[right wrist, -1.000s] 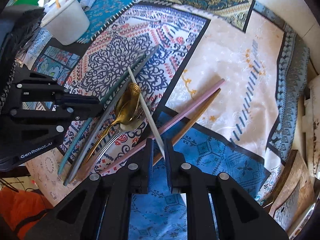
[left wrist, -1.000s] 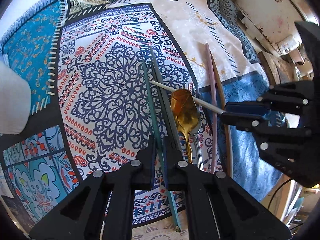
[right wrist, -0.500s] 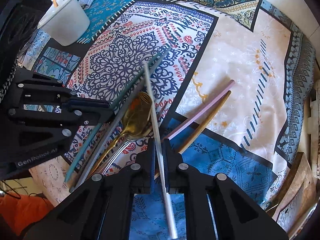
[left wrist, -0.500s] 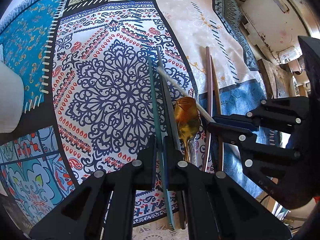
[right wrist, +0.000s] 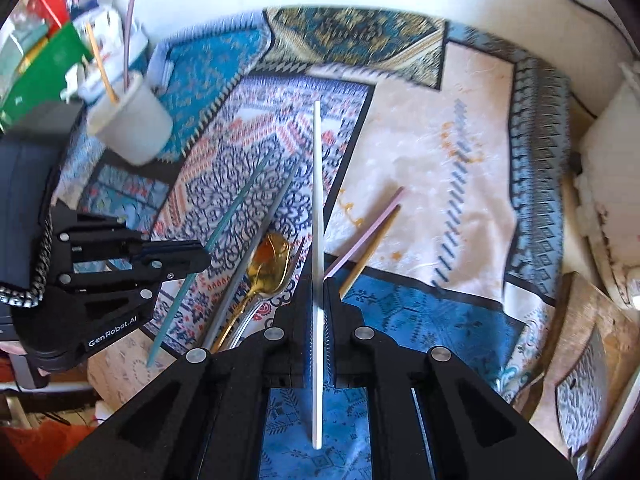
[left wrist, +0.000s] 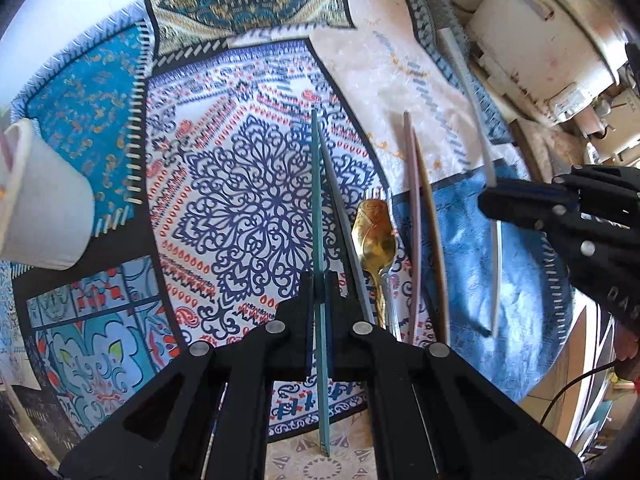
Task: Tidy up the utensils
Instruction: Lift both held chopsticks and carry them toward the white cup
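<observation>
My left gripper point(left wrist: 318, 282) is shut on a teal chopstick point(left wrist: 316, 200) and holds it just above the patterned cloth point(left wrist: 240, 200). A grey chopstick point(left wrist: 340, 216) lies beside it. To the right a gold spoon point(left wrist: 374, 236) rests on a fork point(left wrist: 390, 304), then come a pink chopstick point(left wrist: 412, 220) and a brown chopstick point(left wrist: 434, 256). My right gripper point(right wrist: 317, 280) is shut on a white chopstick point(right wrist: 317, 184), raised over the spoon point(right wrist: 270, 260). A white cup point(right wrist: 128, 124) at the far left holds two sticks.
A white cabinet point(left wrist: 540, 40) stands past the cloth's right edge. Green boxes and clutter point(right wrist: 40, 68) sit behind the cup. A wooden board point(right wrist: 592, 340) lies at the right. An orange fabric point(right wrist: 48, 440) shows below the table's near edge.
Both grippers have risen. The white chopstick has come up off the spoon and swung in line with the right fingers. The teal chopstick has lifted away from the grey one.
</observation>
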Demonstrator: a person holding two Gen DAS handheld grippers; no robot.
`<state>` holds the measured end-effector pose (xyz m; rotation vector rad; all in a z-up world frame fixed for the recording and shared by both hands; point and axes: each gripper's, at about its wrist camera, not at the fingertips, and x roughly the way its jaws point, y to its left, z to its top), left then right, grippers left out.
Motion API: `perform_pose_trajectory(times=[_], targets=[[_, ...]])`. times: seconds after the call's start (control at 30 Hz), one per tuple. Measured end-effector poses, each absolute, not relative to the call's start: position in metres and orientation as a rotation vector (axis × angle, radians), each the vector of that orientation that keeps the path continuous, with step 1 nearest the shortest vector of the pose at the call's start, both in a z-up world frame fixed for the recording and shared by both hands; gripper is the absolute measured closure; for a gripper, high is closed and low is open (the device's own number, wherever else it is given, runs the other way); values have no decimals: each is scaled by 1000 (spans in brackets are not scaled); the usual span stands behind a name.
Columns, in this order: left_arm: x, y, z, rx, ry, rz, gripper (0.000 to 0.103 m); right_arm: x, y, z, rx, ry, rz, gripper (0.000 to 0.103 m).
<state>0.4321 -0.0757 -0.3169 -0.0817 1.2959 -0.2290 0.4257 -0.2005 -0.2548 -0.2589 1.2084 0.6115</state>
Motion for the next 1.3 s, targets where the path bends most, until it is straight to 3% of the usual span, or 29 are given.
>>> perform_pose_trajectory(times=[0.73,1.3], targets=[[365,-65,-204,-14,946,-184,100,384,-203,-181,-129,978,555,98],[350,6,-134,-89,746,-11,100,376,-137,-108,-188,767,687,98]])
